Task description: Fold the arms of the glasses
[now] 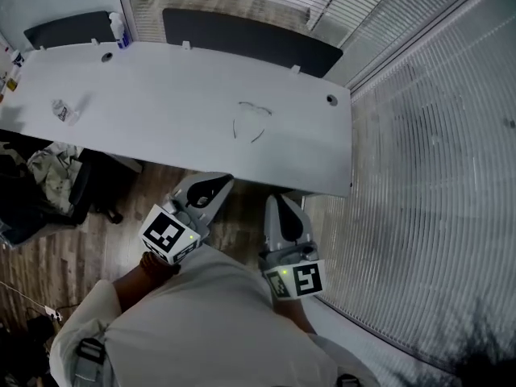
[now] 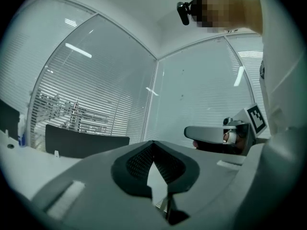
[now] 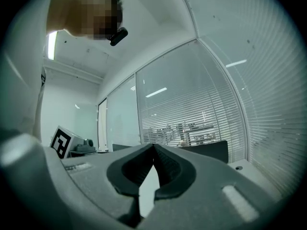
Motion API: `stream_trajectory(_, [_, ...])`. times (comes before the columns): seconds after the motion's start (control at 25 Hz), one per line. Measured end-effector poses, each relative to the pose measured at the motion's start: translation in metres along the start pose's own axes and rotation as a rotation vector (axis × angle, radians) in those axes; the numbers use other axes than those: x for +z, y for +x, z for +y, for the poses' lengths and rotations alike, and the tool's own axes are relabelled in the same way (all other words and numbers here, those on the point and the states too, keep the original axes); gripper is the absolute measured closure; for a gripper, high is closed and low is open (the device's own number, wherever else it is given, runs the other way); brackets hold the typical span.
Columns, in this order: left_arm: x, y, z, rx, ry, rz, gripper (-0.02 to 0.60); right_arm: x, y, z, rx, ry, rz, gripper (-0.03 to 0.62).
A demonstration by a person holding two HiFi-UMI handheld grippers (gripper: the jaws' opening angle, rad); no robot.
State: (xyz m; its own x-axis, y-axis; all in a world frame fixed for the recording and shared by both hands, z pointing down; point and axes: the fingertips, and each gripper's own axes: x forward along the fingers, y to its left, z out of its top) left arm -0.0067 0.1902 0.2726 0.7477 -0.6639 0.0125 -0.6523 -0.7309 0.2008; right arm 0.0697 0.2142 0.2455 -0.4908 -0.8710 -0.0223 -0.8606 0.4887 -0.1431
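Head view with both gripper views. The glasses (image 1: 251, 122), a thin wire frame with clear lenses, lie on the right half of a smooth white table (image 1: 177, 111). Their two slender arms are spread open and point toward the near edge.

The left gripper (image 2: 153, 143) and the right gripper (image 3: 153, 146), both moulded in matt grey plastic, are held level off the near edge of the table, above a wood-grain floor (image 1: 40, 256). They are well apart from the glasses.

In each gripper view the jaws are together at the tips and nothing lies between them. The dark pads (image 2: 139, 163), finely ribbed, curve outward below the tips to enclose a narrow wedge-shaped gap.

A crumpled clear wrapper (image 1: 64, 111) lies at the left end of the table. Horizontal slatted blinds (image 1: 435, 176) cover the glass wall on the right.
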Motion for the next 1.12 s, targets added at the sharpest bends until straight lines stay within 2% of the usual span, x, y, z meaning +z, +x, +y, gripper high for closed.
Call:
stream_trajectory(0.24, [0.020,0.048,0.097,-0.022,0.018,0.022,0.580,0.007,0.109,-0.026,-0.012,-0.029,0.026,0.594])
stream_trajectory(0.44, [0.026,0.089,0.153,-0.082,0.091,0.056,0.580,0.009,0.170,-0.055,-0.061,-0.035,0.031,0.594])
stream_trajectory(0.72, [0.032,0.137,0.169,-0.166,0.081,0.075,0.580,0.003,0.203,-0.094,-0.101,-0.021,0.053,0.594])
stream_trajectory(0.88, [0.034,0.158,0.170,-0.160,0.036,0.067,0.580,0.002,0.212,-0.112,-0.104,-0.015,0.068,0.594])
stream_trajectory(1.12, [0.015,0.167,0.178,-0.136,-0.013,0.108,0.580,-0.014,0.217,-0.125,-0.098,0.008,0.109,0.594])
